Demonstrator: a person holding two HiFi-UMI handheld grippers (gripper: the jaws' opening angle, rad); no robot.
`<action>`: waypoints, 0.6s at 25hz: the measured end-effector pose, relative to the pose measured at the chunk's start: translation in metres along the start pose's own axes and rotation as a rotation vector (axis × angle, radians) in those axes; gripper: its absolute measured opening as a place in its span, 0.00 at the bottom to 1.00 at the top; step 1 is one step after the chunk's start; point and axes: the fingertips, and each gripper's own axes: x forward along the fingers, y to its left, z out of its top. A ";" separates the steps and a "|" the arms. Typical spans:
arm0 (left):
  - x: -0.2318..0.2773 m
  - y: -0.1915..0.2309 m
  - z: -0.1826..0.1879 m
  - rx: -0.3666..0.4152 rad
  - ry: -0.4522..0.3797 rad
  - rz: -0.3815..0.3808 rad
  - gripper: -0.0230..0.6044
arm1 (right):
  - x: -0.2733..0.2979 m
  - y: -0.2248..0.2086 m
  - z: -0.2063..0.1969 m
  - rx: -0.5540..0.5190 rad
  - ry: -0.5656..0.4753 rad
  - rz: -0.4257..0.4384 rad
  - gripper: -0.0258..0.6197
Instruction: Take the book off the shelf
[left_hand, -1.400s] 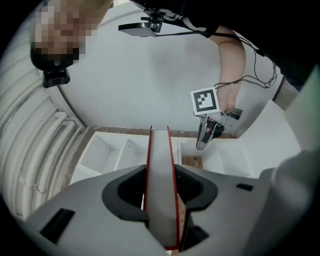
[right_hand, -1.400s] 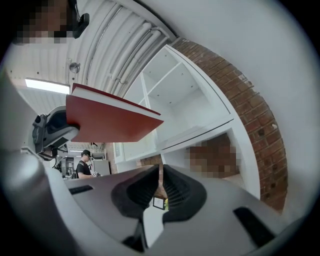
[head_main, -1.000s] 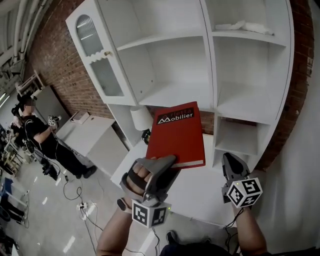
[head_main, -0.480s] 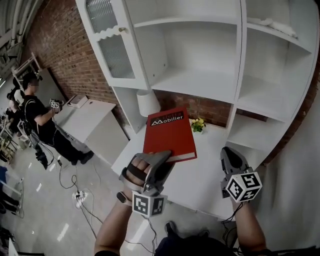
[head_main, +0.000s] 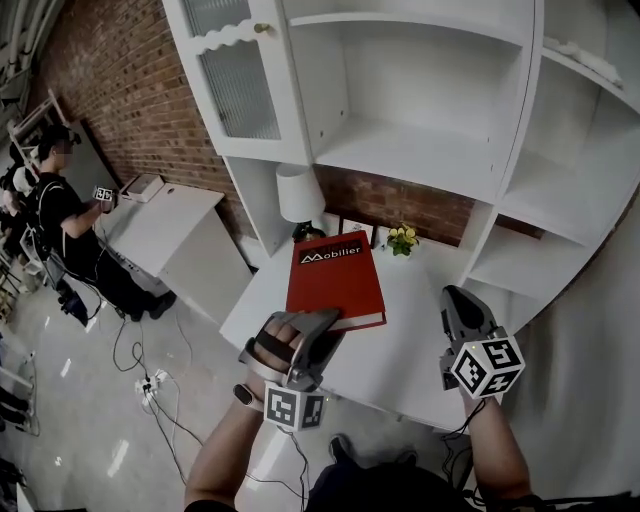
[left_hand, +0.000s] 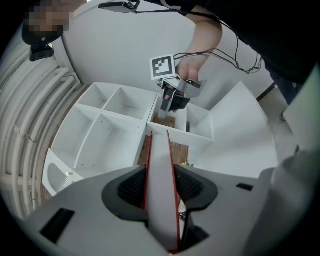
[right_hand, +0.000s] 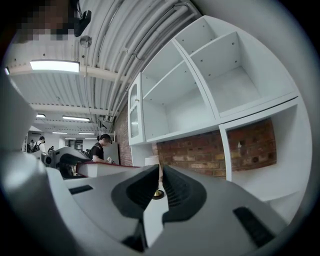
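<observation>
**A:** What is nearest, at the desk's near edge?

**B:** The two grippers. The left gripper (head_main: 330, 320) is over that edge. Its jaws are clamped on the near end of the book (head_main: 335, 283), one jaw against each red cover. The right gripper (head_main: 456, 297) is over the desk's near right part, with its jaws drawn almost together and nothing between them.

**A:** And where is the book?

**B:** It is off the shelf (head_main: 420, 150), nearly flat over the middle of the desk (head_main: 420, 345). Its front cover faces up, with the white title at the far end. Whether it touches the desk top cannot be told.

**A:** What is at the desk's far edge?

**B:** A white lamp (head_main: 297, 195) is at the far left corner. A small pot of yellow flowers (head_main: 403, 238) is to the right of it. Both are beyond the book.

**A:** And past the desk?

**B:** The shelf rises from the desk's far edge, with a glass door (head_main: 238, 80) above the desk's left end. A brick wall (head_main: 420, 205) shows behind the desk, under the shelf. Left of the desk is a low white table (head_main: 165, 225), and beyond that a person (head_main: 60, 210) in black.
</observation>
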 end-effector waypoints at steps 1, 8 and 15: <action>0.002 -0.008 -0.005 -0.008 -0.003 -0.015 0.30 | 0.004 0.001 -0.002 0.001 0.006 -0.004 0.08; 0.014 -0.068 -0.045 -0.069 -0.005 -0.129 0.30 | 0.029 0.010 -0.020 0.008 0.045 -0.032 0.08; 0.027 -0.105 -0.088 -0.061 0.010 -0.195 0.30 | 0.047 0.017 -0.031 0.008 0.069 -0.066 0.08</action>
